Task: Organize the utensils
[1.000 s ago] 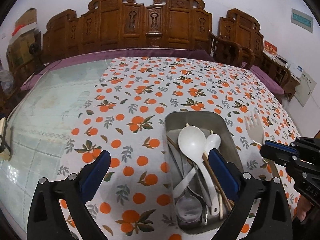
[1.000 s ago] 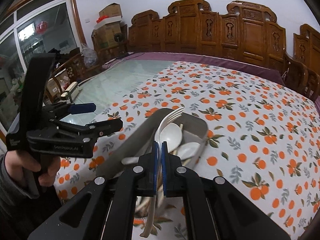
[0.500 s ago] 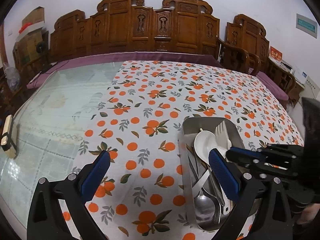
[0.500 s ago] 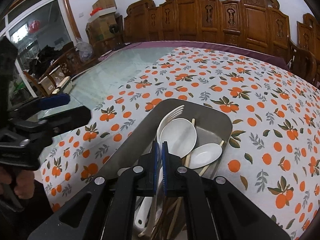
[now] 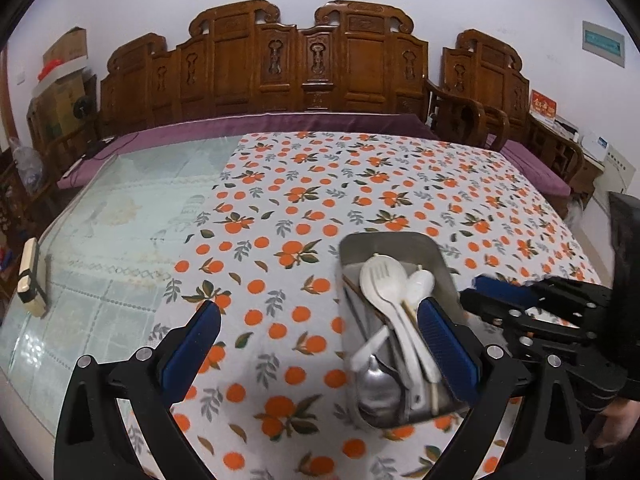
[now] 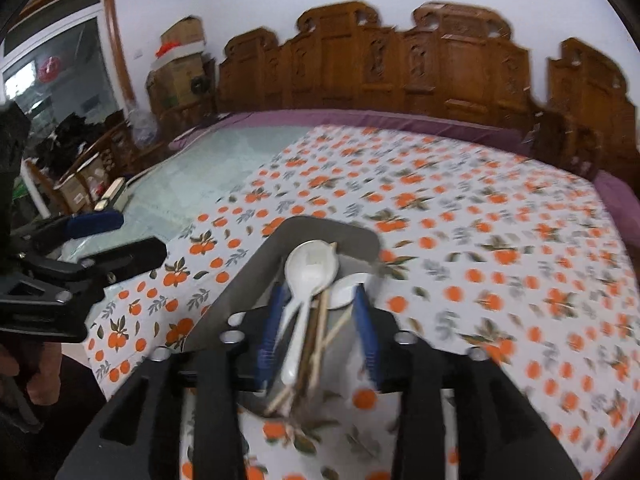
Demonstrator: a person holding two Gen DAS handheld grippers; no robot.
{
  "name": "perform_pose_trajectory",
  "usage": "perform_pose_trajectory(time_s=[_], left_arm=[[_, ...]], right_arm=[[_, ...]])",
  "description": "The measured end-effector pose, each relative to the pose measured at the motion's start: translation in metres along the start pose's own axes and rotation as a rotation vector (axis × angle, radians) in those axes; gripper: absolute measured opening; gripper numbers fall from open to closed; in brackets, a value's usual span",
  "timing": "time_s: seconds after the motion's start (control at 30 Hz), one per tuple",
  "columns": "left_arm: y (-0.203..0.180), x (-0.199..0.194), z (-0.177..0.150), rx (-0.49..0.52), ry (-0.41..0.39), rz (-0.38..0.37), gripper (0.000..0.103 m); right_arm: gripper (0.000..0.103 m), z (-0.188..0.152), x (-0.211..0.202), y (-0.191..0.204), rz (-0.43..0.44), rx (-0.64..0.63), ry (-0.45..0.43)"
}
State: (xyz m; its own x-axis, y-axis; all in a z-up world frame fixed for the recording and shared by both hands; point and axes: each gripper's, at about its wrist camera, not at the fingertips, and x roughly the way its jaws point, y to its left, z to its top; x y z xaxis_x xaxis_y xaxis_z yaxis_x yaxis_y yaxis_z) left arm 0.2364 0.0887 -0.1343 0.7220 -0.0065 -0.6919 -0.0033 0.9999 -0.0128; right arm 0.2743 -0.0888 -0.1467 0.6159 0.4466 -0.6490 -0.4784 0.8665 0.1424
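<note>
Steel tray [image 5: 438,254] on the orange-print tabletop [image 5: 300,200] collects the utensils: white fork [image 5: 378,280] lies across the spoons [image 6: 310,266]. Right tool [image 6: 318,330] hovers above it, fingers parted and empty; left tool [image 5: 318,354] gapes wide, idle

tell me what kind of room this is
Most likely a home living or dining room: a carved wooden bench with a purple cushion lines the wall, an orange-print tablecloth covers the big table, and a metal tray of utensils sits on it.
</note>
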Motion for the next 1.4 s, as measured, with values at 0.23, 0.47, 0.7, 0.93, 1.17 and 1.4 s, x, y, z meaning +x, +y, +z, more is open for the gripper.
perform_pose_trajectory(time_s=[0.23,0.47,0.7,0.93,1.17,1.4], left_arm=[[-0.034,-0.043,0.001,0.021,-0.031,-0.024,0.095],[-0.06,-0.104,0.012,0.021,-0.147,-0.058,0.095],[-0.077,-0.152,0.011,0.041,-0.22,-0.053,0.095],[-0.079,-0.175,0.004,0.047,-0.254,-0.024,0.095],[-0.078,-0.186,0.004,0.039,-0.282,-0.018,0.095],[-0.08,-0.189,0.003,0.043,-0.29,-0.011,0.095]], right_arm=[[0.095,0.002,-0.098,-0.012,-0.131,0.04,-0.166],[0.1,0.001,-0.172,-0.014,-0.229,0.078,-0.282],[0.1,-0.007,-0.214,-0.013,-0.245,0.108,-0.354],[0.1,-0.008,-0.229,-0.007,-0.254,0.102,-0.379],[0.1,-0.008,-0.233,-0.005,-0.254,0.099,-0.384],[0.1,-0.008,-0.234,-0.004,-0.255,0.097,-0.385]])
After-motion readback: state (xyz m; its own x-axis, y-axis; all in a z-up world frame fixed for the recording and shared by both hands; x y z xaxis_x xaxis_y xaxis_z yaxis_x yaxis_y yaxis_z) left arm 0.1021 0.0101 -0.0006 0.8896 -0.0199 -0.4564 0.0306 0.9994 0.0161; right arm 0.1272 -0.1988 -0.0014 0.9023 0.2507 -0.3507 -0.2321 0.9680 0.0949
